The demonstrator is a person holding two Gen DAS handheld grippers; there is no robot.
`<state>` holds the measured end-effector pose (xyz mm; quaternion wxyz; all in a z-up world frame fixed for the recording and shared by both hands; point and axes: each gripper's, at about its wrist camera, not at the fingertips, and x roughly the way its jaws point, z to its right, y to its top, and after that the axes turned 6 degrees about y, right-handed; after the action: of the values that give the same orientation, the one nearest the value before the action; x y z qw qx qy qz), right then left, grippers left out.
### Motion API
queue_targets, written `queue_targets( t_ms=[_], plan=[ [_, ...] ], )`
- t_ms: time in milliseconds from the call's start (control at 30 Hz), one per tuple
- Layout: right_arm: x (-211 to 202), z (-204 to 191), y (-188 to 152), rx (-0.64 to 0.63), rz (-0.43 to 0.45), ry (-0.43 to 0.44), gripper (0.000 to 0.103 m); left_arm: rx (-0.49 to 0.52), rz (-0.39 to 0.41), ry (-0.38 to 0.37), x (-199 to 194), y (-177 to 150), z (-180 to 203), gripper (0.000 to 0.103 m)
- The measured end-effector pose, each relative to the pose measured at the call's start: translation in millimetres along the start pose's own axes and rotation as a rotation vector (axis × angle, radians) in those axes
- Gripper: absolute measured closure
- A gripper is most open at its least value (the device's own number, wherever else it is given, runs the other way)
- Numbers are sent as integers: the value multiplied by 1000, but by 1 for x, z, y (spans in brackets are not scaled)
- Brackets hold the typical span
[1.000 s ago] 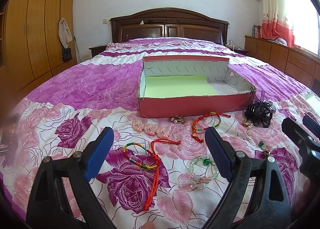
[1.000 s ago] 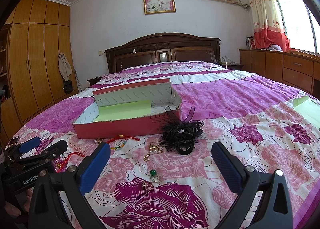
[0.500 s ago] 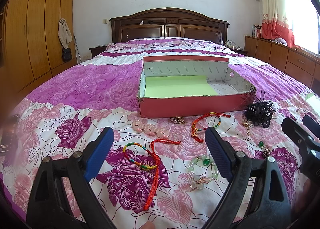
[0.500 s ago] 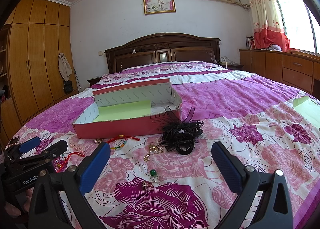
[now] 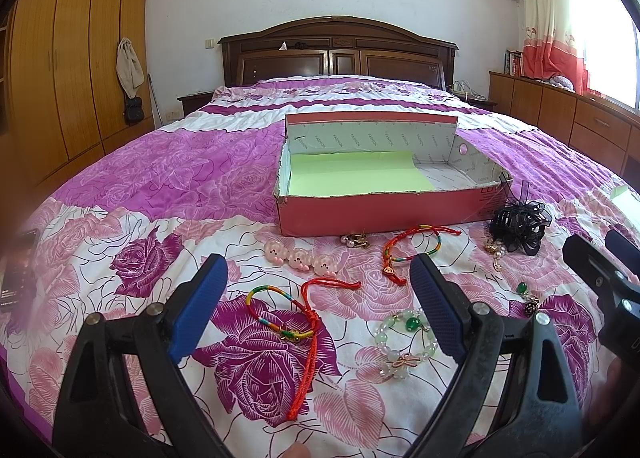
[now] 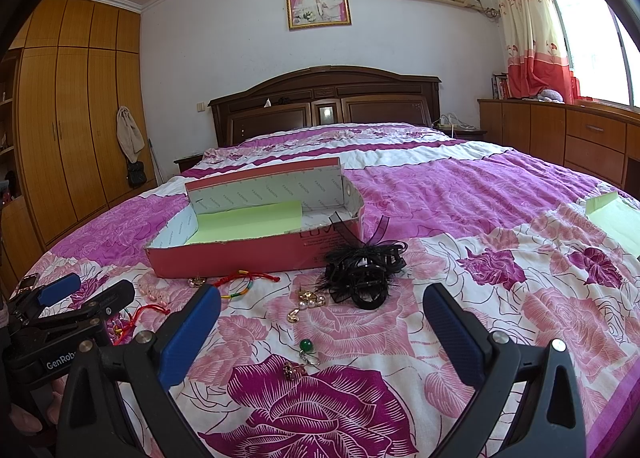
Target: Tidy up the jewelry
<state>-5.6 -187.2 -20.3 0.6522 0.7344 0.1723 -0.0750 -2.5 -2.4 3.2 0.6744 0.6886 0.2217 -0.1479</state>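
An open pink box [image 5: 380, 213] with a green sheet inside lies on the bed; it also shows in the right wrist view [image 6: 240, 256]. Before it lie pink piggy clips [image 5: 298, 258], a multicolour cord bracelet [image 5: 280, 318], a red cord bracelet [image 5: 404, 250], a green bead bracelet [image 5: 402, 342], earrings [image 5: 355, 240] and a black hair clip [image 5: 518, 227]. My left gripper [image 5: 318, 306] is open and empty above the cord bracelet. My right gripper [image 6: 322, 334] is open and empty above a green-stone earring [image 6: 306, 350], short of the black hair clip [image 6: 366, 274] and pearl earrings [image 6: 308, 300].
The bed's floral purple cover [image 5: 140, 185] carries everything. A phone [image 5: 18, 274] lies at the left edge. A green sheet [image 6: 616, 217] lies at the right. Wardrobes [image 6: 68, 129] stand left, a headboard [image 5: 336, 51] behind, drawers [image 6: 580, 141] right.
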Motion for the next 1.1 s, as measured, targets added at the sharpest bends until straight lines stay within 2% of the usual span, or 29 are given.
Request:
queue_targets(
  t_ms=[600,900,1100],
  plan=[
    [-1,-1,-4,1,5,-3,0,-9,-2,-4,0,7,-3,17],
    [-4,7,15,40,-18,9,0,-15,-50,-28,10,20,-10,17],
    [7,19,29,93,-67,20,0,-2,-105,-32,23,26,-14,17]
  ],
)
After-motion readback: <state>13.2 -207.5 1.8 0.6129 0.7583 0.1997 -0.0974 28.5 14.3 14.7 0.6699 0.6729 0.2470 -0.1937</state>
